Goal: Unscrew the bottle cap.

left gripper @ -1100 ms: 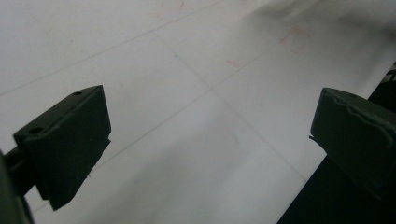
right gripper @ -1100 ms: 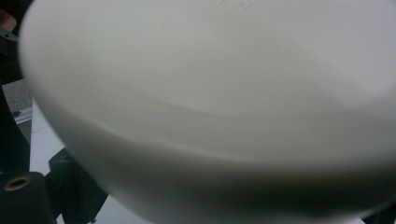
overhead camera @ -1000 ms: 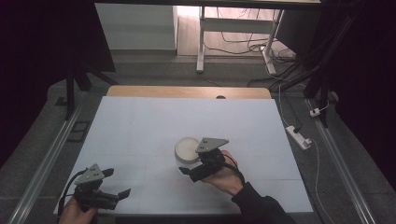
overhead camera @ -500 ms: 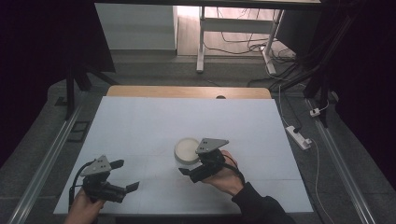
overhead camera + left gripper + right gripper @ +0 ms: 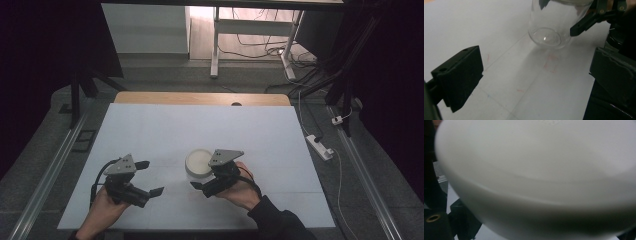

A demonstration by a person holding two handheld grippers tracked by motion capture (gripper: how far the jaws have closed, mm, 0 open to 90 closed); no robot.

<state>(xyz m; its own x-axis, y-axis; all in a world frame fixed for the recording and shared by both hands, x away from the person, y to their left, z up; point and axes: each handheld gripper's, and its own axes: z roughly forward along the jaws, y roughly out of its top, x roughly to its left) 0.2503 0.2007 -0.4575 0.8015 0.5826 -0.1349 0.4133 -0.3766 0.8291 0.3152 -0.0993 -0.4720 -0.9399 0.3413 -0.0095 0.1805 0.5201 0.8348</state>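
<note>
A clear glass jar [image 5: 198,165] with a white lid [image 5: 541,170] stood on the white desk [image 5: 150,135], near the front and slightly right of centre. The right tongs [image 5: 206,188] sat against the jar's near side, at its lid, so the step in hand looked like working that lid, either steadying it or twisting it; whether the jaws were clamped on the lid or merely set about it could not be told, since the right gripper view was too close and blurred to show their tips. The left tongs [image 5: 152,177] were plainly open, jaws spread wide in the left gripper view and aimed at the jar's body [image 5: 551,27], with bare desk between. The next move probably called for the left tongs to travel forward and close around the glass low down, holding the jar firm while the right hand turned the lid. The jar's top was cut off in the left gripper view, its contents, if any, were unclear, and faint red marks [image 5: 550,63] on the desk were too faint to read.
</note>
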